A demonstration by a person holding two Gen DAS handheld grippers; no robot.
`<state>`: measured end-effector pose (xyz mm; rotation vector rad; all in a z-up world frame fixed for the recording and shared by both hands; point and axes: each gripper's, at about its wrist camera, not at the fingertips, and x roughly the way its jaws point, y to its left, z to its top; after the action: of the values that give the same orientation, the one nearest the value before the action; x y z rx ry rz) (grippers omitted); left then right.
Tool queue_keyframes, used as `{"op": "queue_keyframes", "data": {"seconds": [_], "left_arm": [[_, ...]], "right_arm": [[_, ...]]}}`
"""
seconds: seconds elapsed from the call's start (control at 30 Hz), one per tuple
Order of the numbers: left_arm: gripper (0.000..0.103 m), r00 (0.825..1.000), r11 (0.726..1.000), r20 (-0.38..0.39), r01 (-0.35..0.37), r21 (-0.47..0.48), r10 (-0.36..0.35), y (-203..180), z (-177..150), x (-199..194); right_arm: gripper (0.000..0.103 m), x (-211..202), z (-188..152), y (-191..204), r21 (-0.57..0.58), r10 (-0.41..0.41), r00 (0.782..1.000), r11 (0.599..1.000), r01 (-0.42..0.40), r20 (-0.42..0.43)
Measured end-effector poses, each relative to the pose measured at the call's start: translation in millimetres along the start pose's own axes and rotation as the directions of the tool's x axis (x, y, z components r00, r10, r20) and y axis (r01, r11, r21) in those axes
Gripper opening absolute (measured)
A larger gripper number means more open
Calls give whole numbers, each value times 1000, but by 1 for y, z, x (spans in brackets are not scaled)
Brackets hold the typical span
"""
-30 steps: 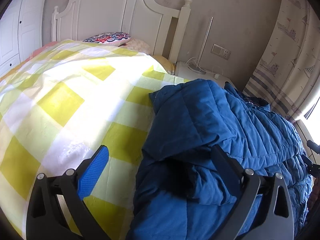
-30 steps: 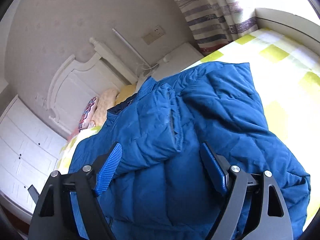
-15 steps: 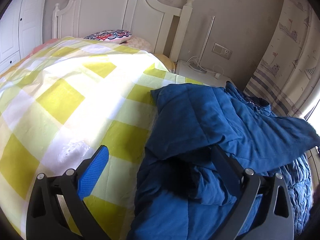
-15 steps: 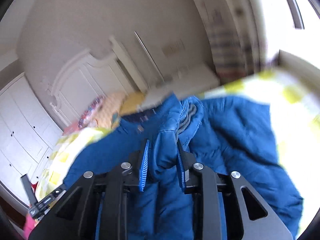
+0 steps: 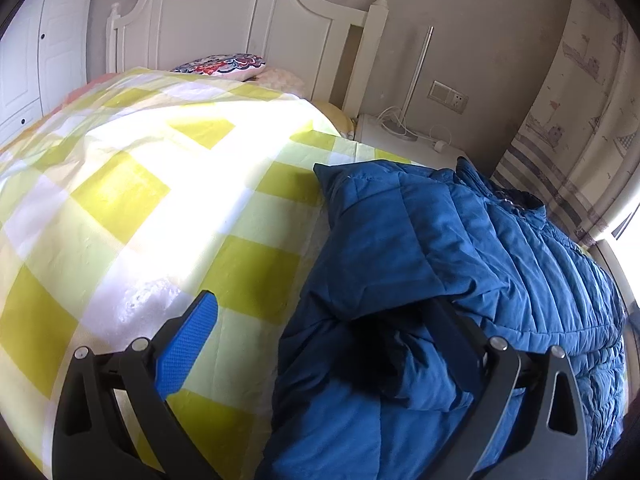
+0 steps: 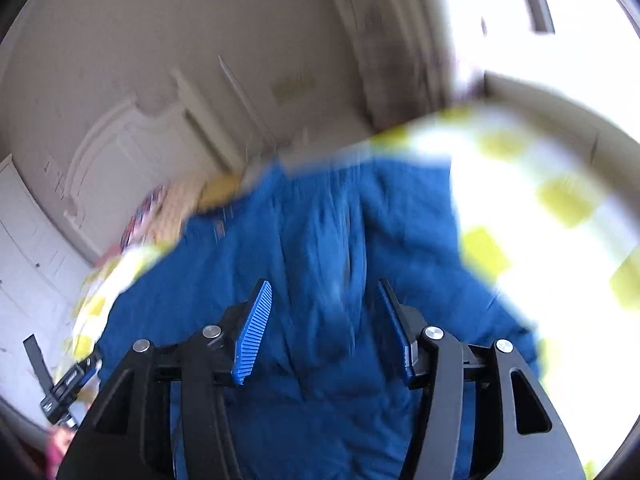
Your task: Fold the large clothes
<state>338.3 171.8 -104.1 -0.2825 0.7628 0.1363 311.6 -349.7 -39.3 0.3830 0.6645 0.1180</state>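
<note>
Our left gripper (image 5: 320,344) and right gripper (image 6: 324,328) hover, jaws apart, over the blue jacket (image 5: 460,280), lower right; its puffy folds could spring open.

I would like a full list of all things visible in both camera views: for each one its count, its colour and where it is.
Blue quilted puffer jacket: one, blue, on the bed's right part.
Checked bed cover: one, yellow and white, under the jacket.
White wooden headboard: one, white, far end.
Patterned pillow: one, multicoloured, by the headboard.
Bedside table: one, white, beside the bed.
Wall socket: one, pale, on the wall.
Curtain: one, patterned, right.
Left gripper: open.
Right gripper: open.
</note>
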Motion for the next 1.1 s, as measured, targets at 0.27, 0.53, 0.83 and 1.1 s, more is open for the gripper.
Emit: {"op": "queue_keyframes", "data": {"seconds": [0.27,0.53,0.83,1.1], "left_arm": [[101,1000,1000,7,2,-13,-1,2,0,-2],[100,988,993,117,97,65,-104,-39,20,-49],[101,981,942,-188,26,336,40,-141,14,47],[101,997,953,-65,47,301,-29,-140,41,20]], "right_arm": [[53,52,-21,58,-377,-122,987,923,74,-105],[54,68,-36,54,-398,-170,978,911,107,-125],[54,67,-35,56,-390,-162,978,915,101,-129],[54,67,-33,54,-382,-151,980,920,90,-133]]}}
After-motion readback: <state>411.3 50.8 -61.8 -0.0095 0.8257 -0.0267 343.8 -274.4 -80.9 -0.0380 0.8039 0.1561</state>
